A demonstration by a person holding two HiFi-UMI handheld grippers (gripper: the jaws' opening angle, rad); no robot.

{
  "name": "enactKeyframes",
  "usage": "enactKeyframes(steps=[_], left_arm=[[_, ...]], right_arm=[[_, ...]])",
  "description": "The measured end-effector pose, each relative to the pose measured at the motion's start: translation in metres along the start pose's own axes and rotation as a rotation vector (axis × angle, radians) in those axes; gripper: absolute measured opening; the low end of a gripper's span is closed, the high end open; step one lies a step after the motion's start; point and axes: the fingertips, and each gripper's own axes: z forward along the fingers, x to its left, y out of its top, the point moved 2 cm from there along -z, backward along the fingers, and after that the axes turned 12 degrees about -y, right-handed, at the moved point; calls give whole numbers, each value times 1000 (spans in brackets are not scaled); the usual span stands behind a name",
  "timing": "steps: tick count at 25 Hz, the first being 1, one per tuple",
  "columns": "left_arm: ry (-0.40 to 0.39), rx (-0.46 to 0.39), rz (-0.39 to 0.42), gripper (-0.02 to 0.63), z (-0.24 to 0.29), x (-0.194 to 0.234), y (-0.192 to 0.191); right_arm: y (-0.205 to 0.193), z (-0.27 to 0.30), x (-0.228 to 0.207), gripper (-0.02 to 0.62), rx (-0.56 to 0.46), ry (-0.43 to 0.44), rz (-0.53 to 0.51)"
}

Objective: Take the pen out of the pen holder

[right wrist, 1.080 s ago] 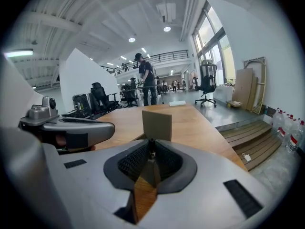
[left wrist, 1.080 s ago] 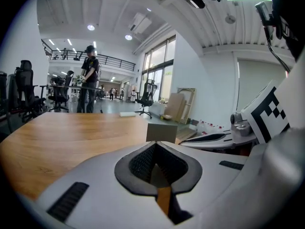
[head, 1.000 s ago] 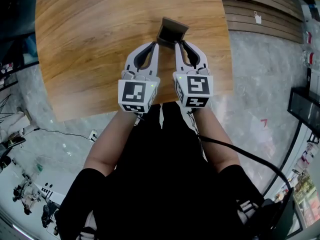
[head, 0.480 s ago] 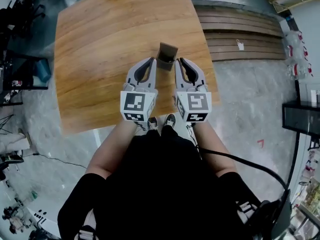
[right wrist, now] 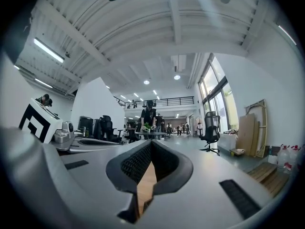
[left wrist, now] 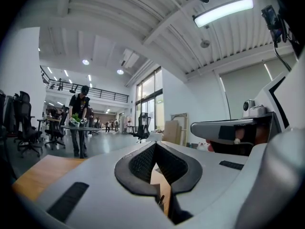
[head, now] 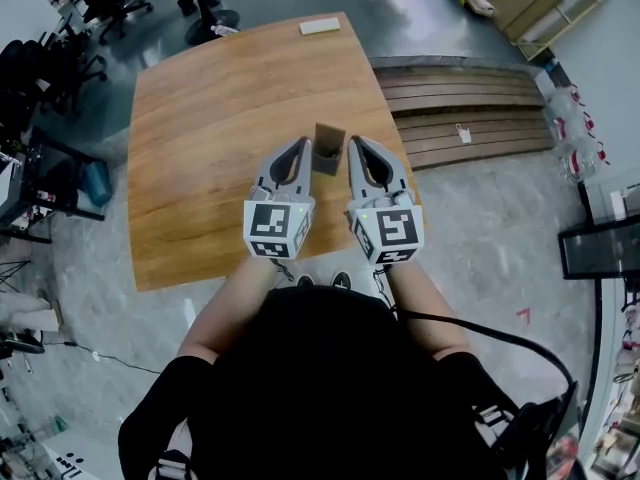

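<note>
Now the left gripper and right gripper are both closed and empty, with the pen holder seen between them.

Bright, even light from ceiling strips above me; my wide-angle views bend hard and darken at their round edges.

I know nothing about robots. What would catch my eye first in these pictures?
The left hand-held gripper and right hand-held gripper stand out first. Both are grey with black-and-white square markers, held side by side over the near edge of a big wooden table, jaws together and empty. Between their tips stands a small brown pen holder; no pen can be made out in it.
</note>
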Motion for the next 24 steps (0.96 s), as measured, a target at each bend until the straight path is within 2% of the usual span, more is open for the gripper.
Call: enactKeyframes(steps=[4,24], left_arm=[[-11,-11,16,0,-6,-10,7],[-29,-15,21,0,-6,-27,15]], right_arm=[[11,-11,2,14,-29,-5,-15],[15,-25,-7,14,-21,-17,-21]])
